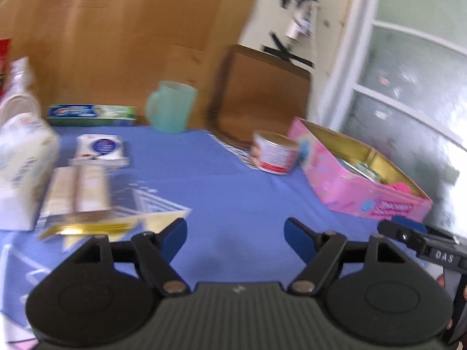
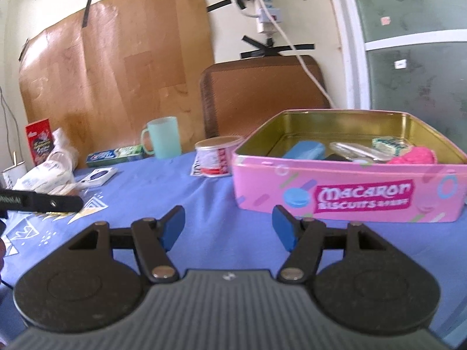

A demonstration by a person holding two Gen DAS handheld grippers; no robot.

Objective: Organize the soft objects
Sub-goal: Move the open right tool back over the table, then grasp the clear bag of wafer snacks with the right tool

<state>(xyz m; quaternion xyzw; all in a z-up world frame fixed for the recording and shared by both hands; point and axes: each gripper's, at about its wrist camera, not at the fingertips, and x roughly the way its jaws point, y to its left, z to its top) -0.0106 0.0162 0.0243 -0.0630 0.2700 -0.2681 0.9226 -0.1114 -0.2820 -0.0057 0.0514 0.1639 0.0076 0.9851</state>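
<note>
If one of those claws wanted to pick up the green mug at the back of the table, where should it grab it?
Probably across the body of the green mug, coming in level from the front. It stands upright with its handle pointing left, so the round wall faces the claws. It may be wider than the right gripper opens; then pinch the rim.

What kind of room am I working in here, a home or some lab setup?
Most likely a home, at a dining or kitchen table: a blue tablecloth with a biscuit tin, a plastic mug and a toothpaste box on it, and a power strip taped to the wall behind.
</note>
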